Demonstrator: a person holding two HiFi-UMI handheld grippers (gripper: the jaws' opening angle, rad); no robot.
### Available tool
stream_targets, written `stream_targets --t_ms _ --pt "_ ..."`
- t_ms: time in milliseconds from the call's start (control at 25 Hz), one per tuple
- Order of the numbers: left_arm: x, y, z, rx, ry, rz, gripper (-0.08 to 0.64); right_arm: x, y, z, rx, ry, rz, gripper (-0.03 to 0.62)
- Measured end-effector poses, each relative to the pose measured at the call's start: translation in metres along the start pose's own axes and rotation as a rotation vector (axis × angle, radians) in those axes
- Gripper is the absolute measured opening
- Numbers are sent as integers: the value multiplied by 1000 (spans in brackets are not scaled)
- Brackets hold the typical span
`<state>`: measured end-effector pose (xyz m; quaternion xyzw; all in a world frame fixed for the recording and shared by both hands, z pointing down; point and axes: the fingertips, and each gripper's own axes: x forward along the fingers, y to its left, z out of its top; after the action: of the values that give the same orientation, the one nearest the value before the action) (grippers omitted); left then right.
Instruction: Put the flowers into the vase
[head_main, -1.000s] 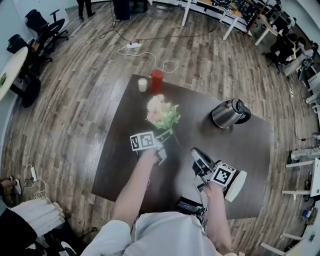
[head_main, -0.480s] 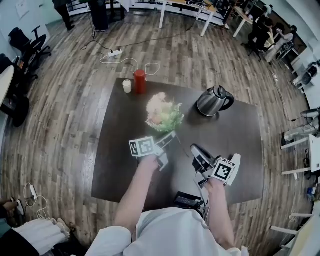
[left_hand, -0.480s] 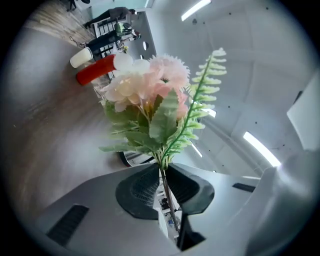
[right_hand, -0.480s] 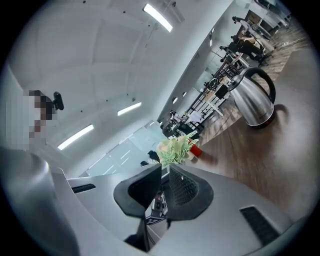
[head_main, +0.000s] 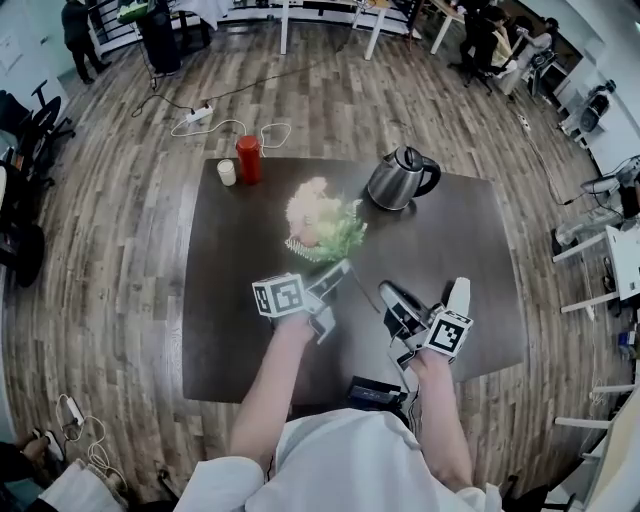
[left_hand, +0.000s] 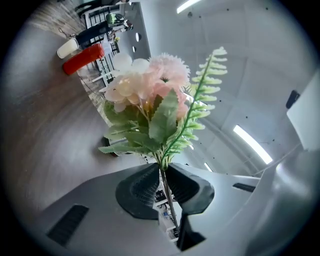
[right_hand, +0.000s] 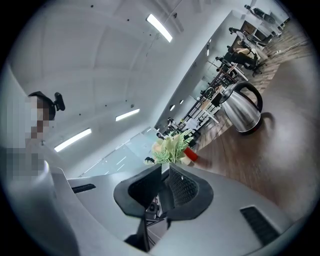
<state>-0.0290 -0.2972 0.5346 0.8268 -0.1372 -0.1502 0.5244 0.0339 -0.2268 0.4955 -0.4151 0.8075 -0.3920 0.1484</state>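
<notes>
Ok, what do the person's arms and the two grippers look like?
The left gripper and right gripper are light grey shells with dark ribbed pads on the jaws. Each carries a cube of black-and-white square markers. The person wears a white short-sleeved top, forearms uncovered.

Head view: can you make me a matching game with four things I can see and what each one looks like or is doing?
Things
1. flowers
2. kettle
3. red container
4. right tool

Descriptions
A. shiny silver, standing on the table
B. shut, with nothing in it
C. stem pinched in the left tool
D. standing beside a small white container

Pairs: 1-C, 2-A, 3-D, 4-B
</notes>
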Motion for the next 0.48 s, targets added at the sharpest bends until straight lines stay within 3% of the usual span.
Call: stream_targets --t_ms 480 --pt "35 -41 -39 33 55 -37 51 -46 0 23 5 -69 33 25"
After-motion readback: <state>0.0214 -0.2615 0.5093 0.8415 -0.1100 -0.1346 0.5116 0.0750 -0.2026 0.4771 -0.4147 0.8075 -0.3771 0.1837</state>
